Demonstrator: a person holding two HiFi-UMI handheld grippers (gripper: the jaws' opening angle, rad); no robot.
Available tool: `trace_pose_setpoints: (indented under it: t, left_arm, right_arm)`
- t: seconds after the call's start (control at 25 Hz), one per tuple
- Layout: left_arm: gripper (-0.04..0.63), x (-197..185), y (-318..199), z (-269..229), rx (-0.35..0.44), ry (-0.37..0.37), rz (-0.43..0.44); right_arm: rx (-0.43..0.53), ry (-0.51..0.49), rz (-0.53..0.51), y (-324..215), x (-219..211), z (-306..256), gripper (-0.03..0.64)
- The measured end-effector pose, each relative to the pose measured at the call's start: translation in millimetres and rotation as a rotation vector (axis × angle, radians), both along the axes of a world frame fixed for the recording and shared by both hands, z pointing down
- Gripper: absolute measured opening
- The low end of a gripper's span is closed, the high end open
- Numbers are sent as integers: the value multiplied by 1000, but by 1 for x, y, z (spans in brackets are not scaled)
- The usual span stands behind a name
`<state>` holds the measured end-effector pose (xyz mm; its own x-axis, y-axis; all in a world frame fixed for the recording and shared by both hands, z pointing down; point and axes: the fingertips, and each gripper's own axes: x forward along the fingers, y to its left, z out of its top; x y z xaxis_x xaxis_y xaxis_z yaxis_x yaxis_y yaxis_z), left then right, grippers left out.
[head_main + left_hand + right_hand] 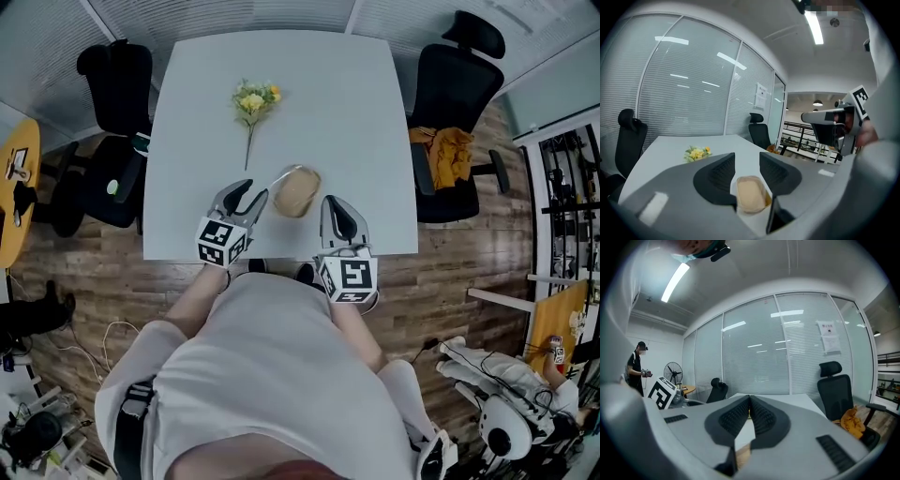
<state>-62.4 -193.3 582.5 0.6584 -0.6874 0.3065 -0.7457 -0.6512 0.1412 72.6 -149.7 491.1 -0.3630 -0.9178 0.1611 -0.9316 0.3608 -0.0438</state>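
Bright, even ceiling-strip lighting, soft shadows, heavy fisheye edge warping, dark vignetted corners, blurred near foreground

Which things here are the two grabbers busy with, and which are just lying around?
In hand: left gripper, open; right gripper, shut; tan container between them on the table.
Lying about: yellow flowers, black chairs, orange cloth.

On the white table (375, 112), a tan container (296, 192) sits between the left gripper (247, 198) and right gripper (337, 208); a yellow flower sprig (253, 101) lies farther off.
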Motion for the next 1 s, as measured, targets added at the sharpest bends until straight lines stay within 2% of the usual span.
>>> trace_pose_setpoints:
  t: [0.36,0.92,1.0]
  left_arm:
    - [169,5,-2,63,-157,-59,45]
    - [258,12,0,132,-445,-13,94]
    - [300,15,2,139,-483,-11,105]
  right_arm:
    - [9,35,8,-1,1,-1,9]
    - [-1,51,16,-5,3,3,9]
    - [12,85,4,-4,0,1,9]
